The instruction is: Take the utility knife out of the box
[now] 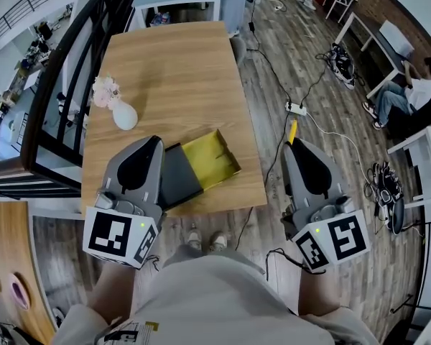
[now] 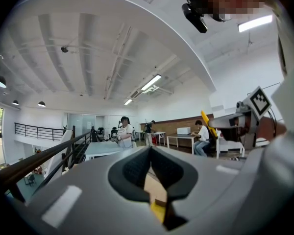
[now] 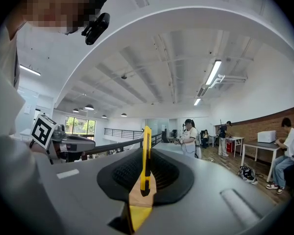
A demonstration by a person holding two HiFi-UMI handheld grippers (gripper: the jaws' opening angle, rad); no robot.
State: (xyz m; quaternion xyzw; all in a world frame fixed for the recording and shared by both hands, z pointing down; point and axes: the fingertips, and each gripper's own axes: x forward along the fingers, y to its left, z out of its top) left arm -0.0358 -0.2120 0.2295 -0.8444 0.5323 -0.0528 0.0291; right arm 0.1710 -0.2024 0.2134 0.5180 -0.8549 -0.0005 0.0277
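Note:
The box lies open at the near edge of the wooden table (image 1: 172,70): a black sleeve (image 1: 181,177) with a yellow tray (image 1: 212,160) slid out to its right. The tray looks empty. My left gripper (image 1: 152,148) hovers over the sleeve's left end, its pads (image 2: 137,168) meeting at the tips with nothing between them. My right gripper (image 1: 296,148) is off the table's right side, over the floor, shut on the yellow utility knife (image 3: 146,151). The knife's tip (image 1: 292,131) sticks out past the jaws. In the left gripper view the knife (image 2: 207,121) shows at right.
A white vase with pink flowers (image 1: 120,108) stands on the table's left side. A black railing (image 1: 65,85) runs along the left. Cables and a power strip (image 1: 296,108) lie on the floor to the right. A person (image 1: 406,92) sits at the far right.

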